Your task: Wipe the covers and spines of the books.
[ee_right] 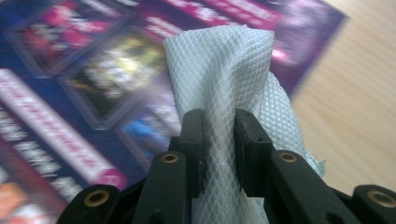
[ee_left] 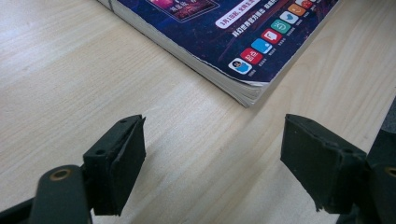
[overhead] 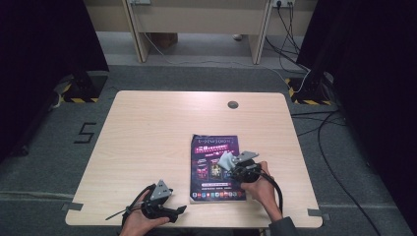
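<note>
The right gripper (ee_right: 218,140) was closed on a white cloth (ee_right: 229,70), with the two black jaws pinching a gathered fold of it so that the free part of the cloth stood up and forward past the jaw tips. In the right gripper view the cloth hung above the dark purple cover of a magazine (ee_right: 70,93), and a strip of bare table (ee_right: 355,93) showed at the right. In the high view the right gripper (overhead: 235,166) was over the right half of the magazine (overhead: 212,147), with the cloth (overhead: 227,160) pointed toward the middle of the cover. Whether the cloth touched the cover or hung a little above it, I could not tell.

The magazine lay flat on the wooden table (overhead: 157,128), with its long axis running away from the person and its near short edge close to the front of the table. So the surface to be wiped lay directly under and ahead of the right gripper, and a stroke along the long axis seemed the natural next move.

The left gripper (ee_left: 212,158) was open, its jaws wide apart and empty, low over the bare wood. The near corner of the magazine (ee_left: 252,93) lay just ahead of them, not touched. In the high view the left gripper (overhead: 164,204) was near the front edge, beside the left near corner of the magazine. It was well placed to hold this corner down, in my judgement.
</note>
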`<state>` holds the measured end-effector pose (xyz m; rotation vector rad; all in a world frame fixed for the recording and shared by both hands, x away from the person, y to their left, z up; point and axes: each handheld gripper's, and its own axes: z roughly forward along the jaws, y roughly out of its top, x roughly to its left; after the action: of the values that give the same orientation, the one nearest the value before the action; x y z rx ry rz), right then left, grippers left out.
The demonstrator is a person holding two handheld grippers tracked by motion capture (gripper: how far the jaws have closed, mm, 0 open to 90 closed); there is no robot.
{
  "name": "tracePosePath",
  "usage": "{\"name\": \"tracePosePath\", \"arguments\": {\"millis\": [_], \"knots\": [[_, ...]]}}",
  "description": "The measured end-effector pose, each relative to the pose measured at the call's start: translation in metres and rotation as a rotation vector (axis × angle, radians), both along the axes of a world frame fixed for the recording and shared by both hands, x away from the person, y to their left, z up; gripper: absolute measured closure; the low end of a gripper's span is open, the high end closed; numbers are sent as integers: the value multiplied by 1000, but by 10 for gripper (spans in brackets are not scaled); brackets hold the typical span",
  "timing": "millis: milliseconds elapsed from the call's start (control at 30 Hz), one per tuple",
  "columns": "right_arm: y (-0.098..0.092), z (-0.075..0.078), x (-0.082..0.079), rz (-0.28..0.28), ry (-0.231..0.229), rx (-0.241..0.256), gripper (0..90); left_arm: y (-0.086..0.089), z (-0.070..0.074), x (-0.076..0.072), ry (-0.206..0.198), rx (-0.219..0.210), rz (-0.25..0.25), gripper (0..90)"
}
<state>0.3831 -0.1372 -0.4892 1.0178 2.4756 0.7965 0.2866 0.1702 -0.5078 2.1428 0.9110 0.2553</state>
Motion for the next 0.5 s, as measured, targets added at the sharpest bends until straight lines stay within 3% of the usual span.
{"name": "tracePosePath", "arguments": {"millis": [333,500], "knots": [[60,-2,-26,181,8,23,753,9,4,5,-14,-2,35,213],[80,-3,-38,238,12,32,752,9,4,5,-14,8,37,212]]}}
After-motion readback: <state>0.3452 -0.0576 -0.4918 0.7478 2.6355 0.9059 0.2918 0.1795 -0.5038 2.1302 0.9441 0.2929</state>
